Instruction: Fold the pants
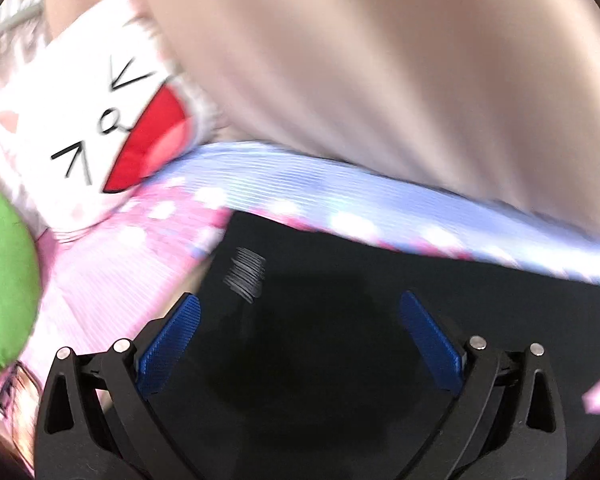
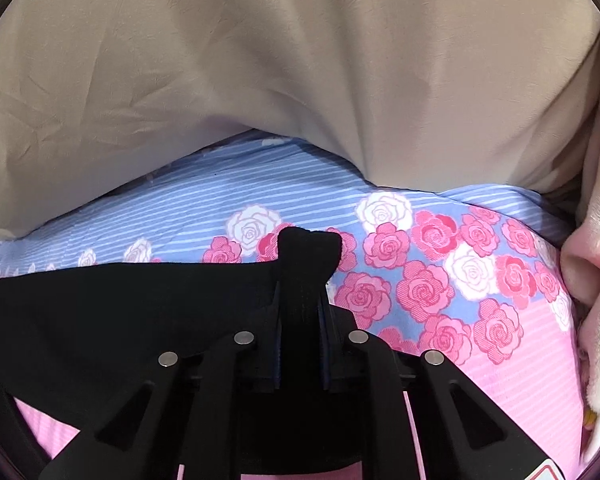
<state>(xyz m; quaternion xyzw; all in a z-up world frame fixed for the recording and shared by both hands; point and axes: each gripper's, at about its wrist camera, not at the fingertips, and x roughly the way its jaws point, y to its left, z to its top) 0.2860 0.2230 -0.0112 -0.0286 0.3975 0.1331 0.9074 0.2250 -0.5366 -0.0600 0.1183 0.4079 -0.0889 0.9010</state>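
Note:
Black pants (image 1: 340, 320) lie spread on a bed sheet printed with roses and stripes. In the blurred left wrist view my left gripper (image 1: 300, 316) hovers over the dark cloth, its blue pads (image 1: 172, 340) wide apart with nothing pinched between them. A grey printed label (image 1: 246, 276) shows on the pants just ahead of it. In the right wrist view my right gripper (image 2: 304, 280) is shut on a bunched corner of the black pants (image 2: 140, 300), and a tuft of cloth sticks up past the fingertips.
A beige pillow or duvet (image 2: 300, 60) fills the far side. The sheet (image 2: 460, 280) is blue and pink with roses. A white cat-face plush cushion (image 1: 100, 120) and a green plush (image 1: 4, 280) lie at the left. Pale plush (image 2: 596, 280) borders the right.

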